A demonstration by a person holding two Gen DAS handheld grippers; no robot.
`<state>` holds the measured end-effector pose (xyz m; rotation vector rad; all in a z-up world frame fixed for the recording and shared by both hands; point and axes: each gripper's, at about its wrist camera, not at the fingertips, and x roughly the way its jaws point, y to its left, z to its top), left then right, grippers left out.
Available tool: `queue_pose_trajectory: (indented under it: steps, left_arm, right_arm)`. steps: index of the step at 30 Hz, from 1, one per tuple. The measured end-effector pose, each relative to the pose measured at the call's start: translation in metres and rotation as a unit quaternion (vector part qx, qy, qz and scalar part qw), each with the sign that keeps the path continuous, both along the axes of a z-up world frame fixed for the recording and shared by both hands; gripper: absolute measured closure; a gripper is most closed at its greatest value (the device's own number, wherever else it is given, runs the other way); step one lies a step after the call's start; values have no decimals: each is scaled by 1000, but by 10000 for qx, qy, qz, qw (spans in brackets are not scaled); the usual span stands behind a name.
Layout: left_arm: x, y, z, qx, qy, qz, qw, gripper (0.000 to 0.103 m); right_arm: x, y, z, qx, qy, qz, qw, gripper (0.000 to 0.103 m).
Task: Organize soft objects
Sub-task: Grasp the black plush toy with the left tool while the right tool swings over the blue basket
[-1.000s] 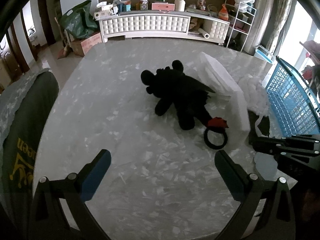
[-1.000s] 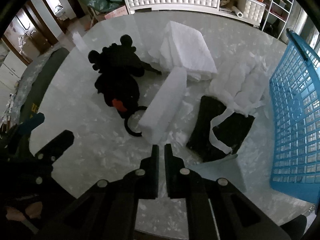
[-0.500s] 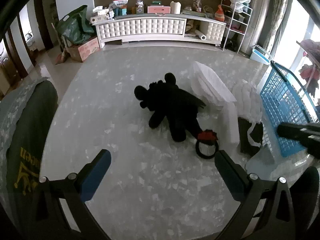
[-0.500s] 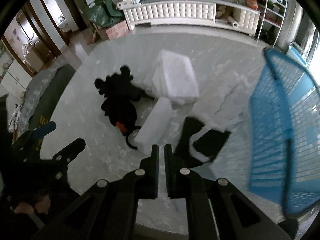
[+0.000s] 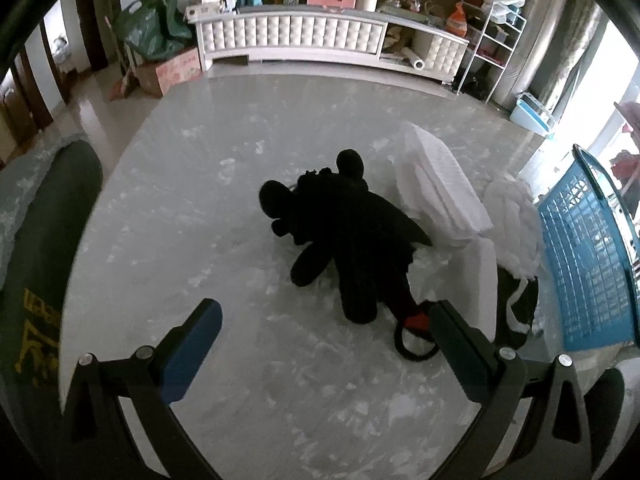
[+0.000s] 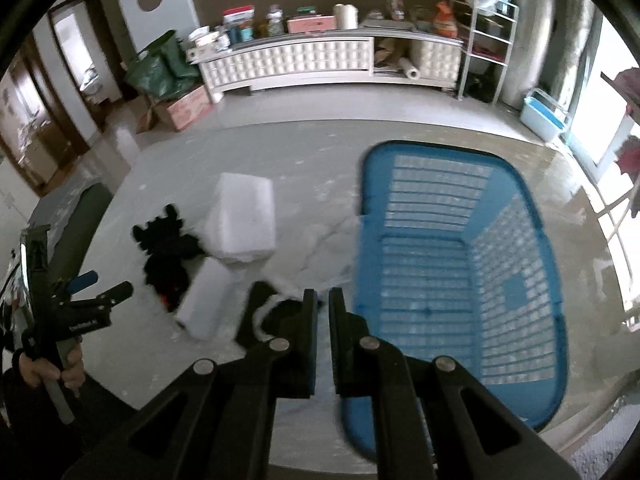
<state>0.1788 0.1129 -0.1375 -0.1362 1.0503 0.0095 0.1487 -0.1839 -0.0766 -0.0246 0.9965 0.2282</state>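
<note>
Two handheld grippers hover over a round, pale grey marbled table (image 5: 192, 248) in a cluttered living room. Left gripper (image 5: 324, 320): jaws spread wide apart, nothing between them, blue-padded fingers (image 5: 192, 344) framing the near part of the tabletop; in the right wrist view the same tool (image 6: 102, 290) is seen at the table's left edge. Right gripper (image 6: 323, 304): jaws drawn nearly together with only a thin gap, nothing visibly held, poised above the near rim of the blue basket (image 6: 516, 184), which stands on the right side of the table. Soft objects lie grouped left of the basket: a black plush toy (image 5: 352, 236) at table centre, its red-tipped tail meeting a black ring (image 5: 412, 344); a stack of folded white cloth (image 5: 436, 184) just behind it; a white rolled piece (image 6: 204, 300) beside the plush; a fluffy white item (image 5: 512, 216) next to the basket; and a black garment with white trim (image 6: 256, 316) nearest the right gripper. Background: a white tufted cabinet (image 5: 296, 36) crowded with boxes, a green bag (image 5: 156, 28) above a cardboard box, a wire shelf rack (image 5: 492, 40), and bright windows at right. A dark chair back with yellow lettering (image 5: 36, 320) adjoins the table's left edge.
</note>
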Motion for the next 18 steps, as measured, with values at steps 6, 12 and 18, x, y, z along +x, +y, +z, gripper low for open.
queue_pose_trajectory:
  steps: [6,12,18]
  left_arm:
    - [23,-11,-11,2,162,-83,9998,0]
    - [43,-24,-26,250,303,-171,9991,0]
    - [57,-26,-34,414,373,-43,9984,0]
  right_arm:
    - [8,-25,-10,-49,90,-214,9997,98]
    - [13,-47,-13,-22,144,-344,9993,98]
    - [21,-58,-19,-144,245,-312,9991,96]
